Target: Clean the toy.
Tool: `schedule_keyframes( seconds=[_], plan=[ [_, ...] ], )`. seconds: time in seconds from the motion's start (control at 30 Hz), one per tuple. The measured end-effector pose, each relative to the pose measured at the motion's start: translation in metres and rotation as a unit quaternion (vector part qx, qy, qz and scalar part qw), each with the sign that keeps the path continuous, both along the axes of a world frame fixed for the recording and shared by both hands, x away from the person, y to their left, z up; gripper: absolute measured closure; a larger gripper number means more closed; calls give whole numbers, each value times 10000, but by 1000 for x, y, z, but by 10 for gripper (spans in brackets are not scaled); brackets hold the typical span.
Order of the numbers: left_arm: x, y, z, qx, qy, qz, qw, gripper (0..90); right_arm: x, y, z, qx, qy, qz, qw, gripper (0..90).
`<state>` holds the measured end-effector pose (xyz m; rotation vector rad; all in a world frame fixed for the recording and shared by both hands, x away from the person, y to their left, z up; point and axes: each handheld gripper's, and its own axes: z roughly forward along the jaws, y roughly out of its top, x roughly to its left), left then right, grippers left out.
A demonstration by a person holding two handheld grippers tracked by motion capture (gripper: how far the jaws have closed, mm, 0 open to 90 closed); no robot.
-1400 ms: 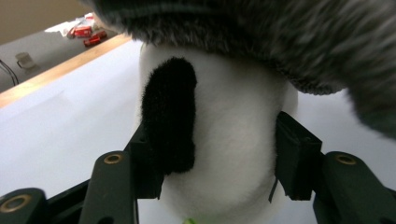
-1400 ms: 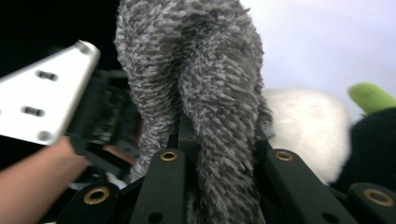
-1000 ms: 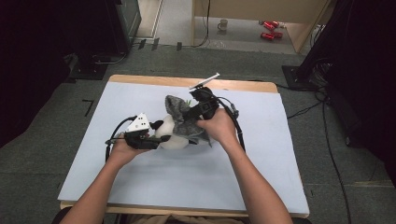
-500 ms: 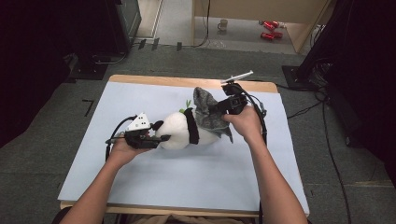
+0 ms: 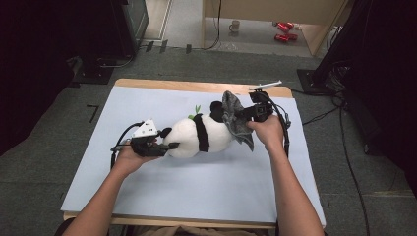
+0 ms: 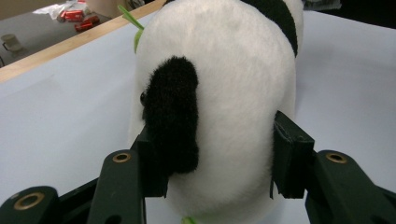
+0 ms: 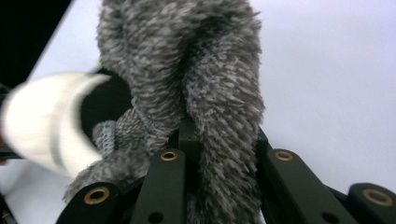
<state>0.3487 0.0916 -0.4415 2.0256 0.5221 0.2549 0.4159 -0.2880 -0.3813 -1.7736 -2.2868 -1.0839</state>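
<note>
High view: the left claw (image 5: 164, 147) pinches the toy panda (image 5: 199, 137) lying mid-table (image 5: 147, 196), while the right claw (image 5: 241, 115) pinches a grey cloth (image 5: 235, 123), now clear of the body and touching only the panda's head; it seems nearly off.

High view looks down from above the table (image 5: 196, 187); both gripper views sit close, sharing the plush panda (image 5: 199, 135)

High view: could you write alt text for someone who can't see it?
A person at a table with a light blue mat grips a plush panda with the left tool, while the right tool pinches a fuzzy grey cloth at the panda's head.
</note>
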Motion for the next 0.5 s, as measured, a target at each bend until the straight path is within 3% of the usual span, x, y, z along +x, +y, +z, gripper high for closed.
schedule_keyframes(
  seconds=[0.07,0.17,0.27,0.33,0.43,0.5],
  plan=[
    [0,0,0,-2,-3,-2,10000,486,1,-2,-11,-67,77,-13,9999,769],
    [0,0,0,-2,-9,-13,10000,487,3,-5,-27,39,203,-37,9998,770],
    [0,0,0,-5,-11,-21,10000,487,4,-6,-39,43,206,-20,9998,770],
    [0,0,0,-1,-16,-28,10000,486,5,-7,-45,-66,298,-29,9995,770],
    [0,1,0,0,-12,-25,10000,486,5,-10,-44,-103,337,-102,9993,770],
    [0,1,0,1,-12,-24,10000,486,3,-14,-35,17,151,-185,9997,770]
  ],
)
